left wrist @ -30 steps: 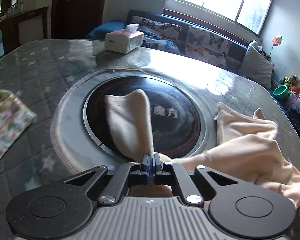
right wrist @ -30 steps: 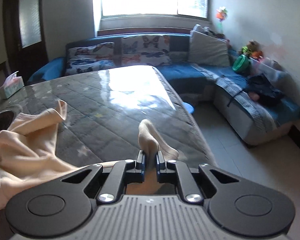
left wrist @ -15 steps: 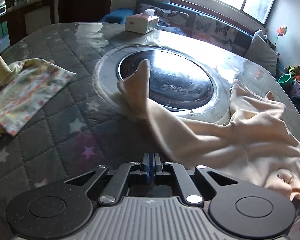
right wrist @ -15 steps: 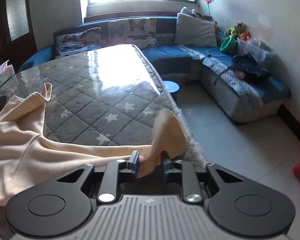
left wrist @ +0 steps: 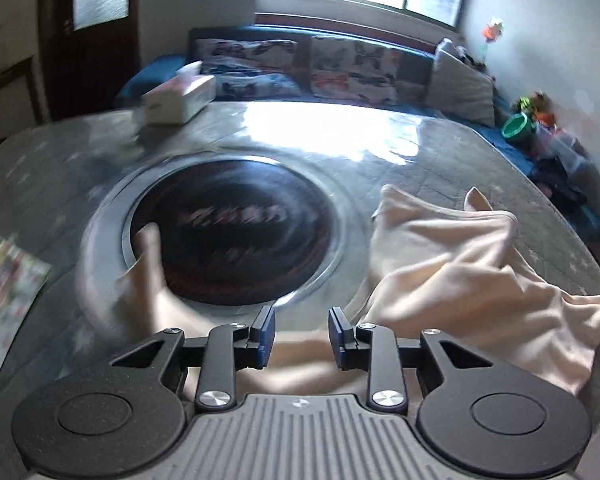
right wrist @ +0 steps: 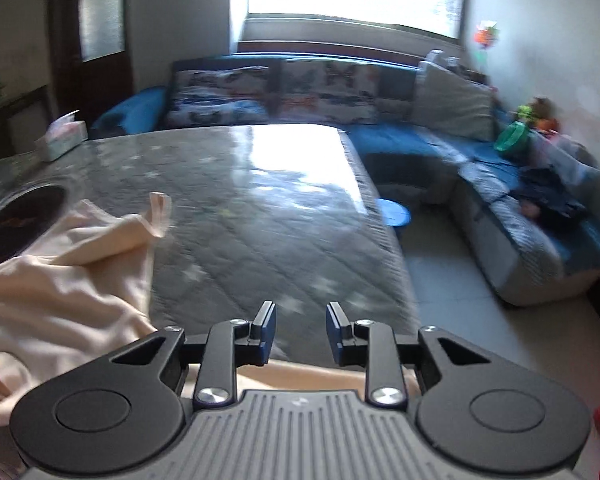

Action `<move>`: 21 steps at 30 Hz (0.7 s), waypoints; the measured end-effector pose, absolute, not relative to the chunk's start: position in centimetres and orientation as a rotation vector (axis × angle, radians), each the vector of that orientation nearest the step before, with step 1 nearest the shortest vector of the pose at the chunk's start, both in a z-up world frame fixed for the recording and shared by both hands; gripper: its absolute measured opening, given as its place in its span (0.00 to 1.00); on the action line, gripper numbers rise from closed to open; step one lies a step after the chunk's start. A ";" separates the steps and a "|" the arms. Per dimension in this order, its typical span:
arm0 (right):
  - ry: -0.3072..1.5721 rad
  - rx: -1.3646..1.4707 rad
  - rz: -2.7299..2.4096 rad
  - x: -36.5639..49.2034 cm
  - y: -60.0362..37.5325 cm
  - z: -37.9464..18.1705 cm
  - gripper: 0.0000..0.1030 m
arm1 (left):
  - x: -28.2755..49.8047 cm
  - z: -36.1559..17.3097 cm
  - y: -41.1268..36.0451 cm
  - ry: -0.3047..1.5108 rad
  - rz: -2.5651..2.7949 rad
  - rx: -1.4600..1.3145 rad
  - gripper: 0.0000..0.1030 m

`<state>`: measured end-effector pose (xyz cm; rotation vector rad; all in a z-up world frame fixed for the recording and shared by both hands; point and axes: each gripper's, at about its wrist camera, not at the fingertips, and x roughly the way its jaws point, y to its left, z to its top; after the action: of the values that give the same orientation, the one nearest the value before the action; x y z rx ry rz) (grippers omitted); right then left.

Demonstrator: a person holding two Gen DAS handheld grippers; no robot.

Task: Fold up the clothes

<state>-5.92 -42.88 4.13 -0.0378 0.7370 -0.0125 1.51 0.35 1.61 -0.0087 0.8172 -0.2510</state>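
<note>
Left view: my left gripper point(left wrist: 302, 334) had its jaws opening, nothing pinched, the cloth point(left wrist: 460, 280) lying crumpled on the table point(left wrist: 440, 168) below. Right view: my right gripper point(right wrist: 301, 332) stood spread and empty over the cloth's point(right wrist: 60, 272) hem. I judged flattening should precede any fold.

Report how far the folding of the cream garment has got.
Done: little. The cream garment lies rumpled on the quilted table, one end over the dark round inset; no neat fold shows. In hand: nothing. The left gripper is opening, the right gripper stands open, both empty, cloth beneath them. Left: smoothing and every fold, plus the floral cloth at the table's left edge.
</note>
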 end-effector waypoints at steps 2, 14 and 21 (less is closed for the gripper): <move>0.749 -0.060 0.035 -4.5 -41.6 3.9 0.27 | 3.2 1.5 -1.2 0.825 -0.274 0.012 0.31; 0.809 -0.114 0.219 2.4 -36.4 1.3 0.29 | 13.5 -0.8 -9.4 0.848 -0.403 0.095 0.47; 0.830 -0.130 0.267 4.2 -35.2 0.5 0.33 | 17.2 -2.9 -11.9 0.841 -0.434 0.110 0.45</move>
<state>4.20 -35.15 0.54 -0.1304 0.8305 0.2675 17.17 -11.87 -2.92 0.1102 0.8409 -0.4336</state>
